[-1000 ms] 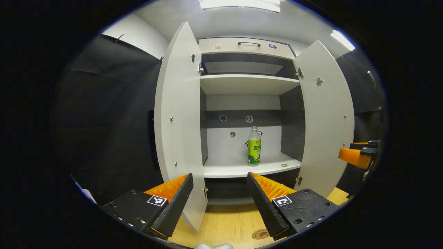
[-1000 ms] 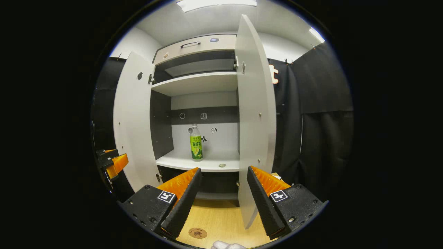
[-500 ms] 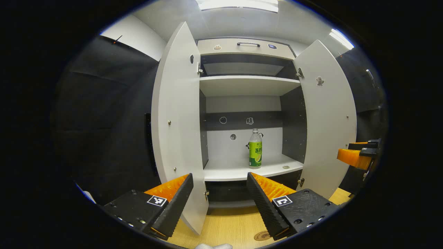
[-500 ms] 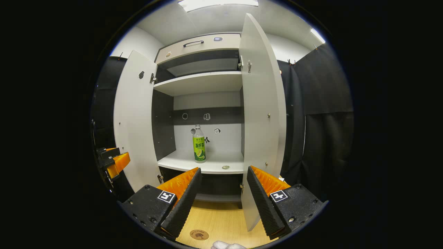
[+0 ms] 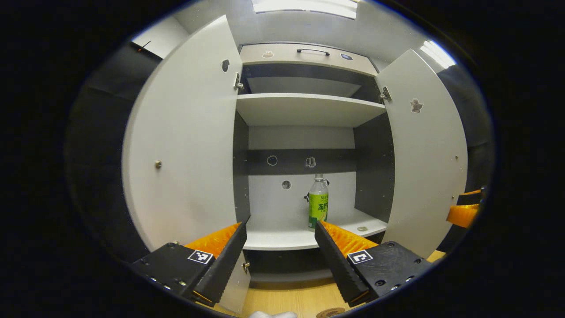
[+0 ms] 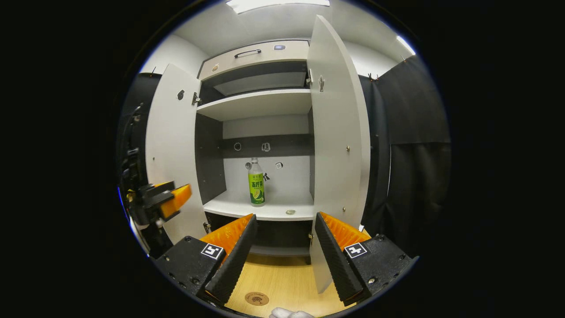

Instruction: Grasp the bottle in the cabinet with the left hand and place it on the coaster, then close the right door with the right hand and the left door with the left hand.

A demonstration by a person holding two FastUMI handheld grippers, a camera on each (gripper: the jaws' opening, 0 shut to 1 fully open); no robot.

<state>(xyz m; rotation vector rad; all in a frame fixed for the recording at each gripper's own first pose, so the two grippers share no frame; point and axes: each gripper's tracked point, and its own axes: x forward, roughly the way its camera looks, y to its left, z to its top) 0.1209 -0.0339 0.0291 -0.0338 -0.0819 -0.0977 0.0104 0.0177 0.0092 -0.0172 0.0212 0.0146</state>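
Note:
A clear bottle (image 5: 318, 201) (image 6: 256, 184) with a green label stands upright on the lower shelf (image 5: 282, 235) of the open white cabinet. Both doors stand open: the left door (image 5: 185, 145) (image 6: 170, 145) and the right door (image 5: 426, 150) (image 6: 337, 141). My left gripper (image 5: 279, 236) is open and empty, in front of the shelf and short of the bottle. My right gripper (image 6: 282, 227) is open and empty, farther back over the table. A round brown coaster (image 6: 257, 298) (image 5: 330, 312) lies on the wooden table near the front.
An upper shelf (image 5: 304, 108) sits above the bottle. A small round disc (image 5: 362, 229) lies on the lower shelf, right of the bottle. The wooden table (image 6: 273, 278) runs under the cabinet. The left gripper's orange finger (image 6: 174, 201) shows beside the left door.
My left gripper has moved forward toward the cabinet, so the bottle and left door look nearer. The right gripper has hardly moved. Both stay open.

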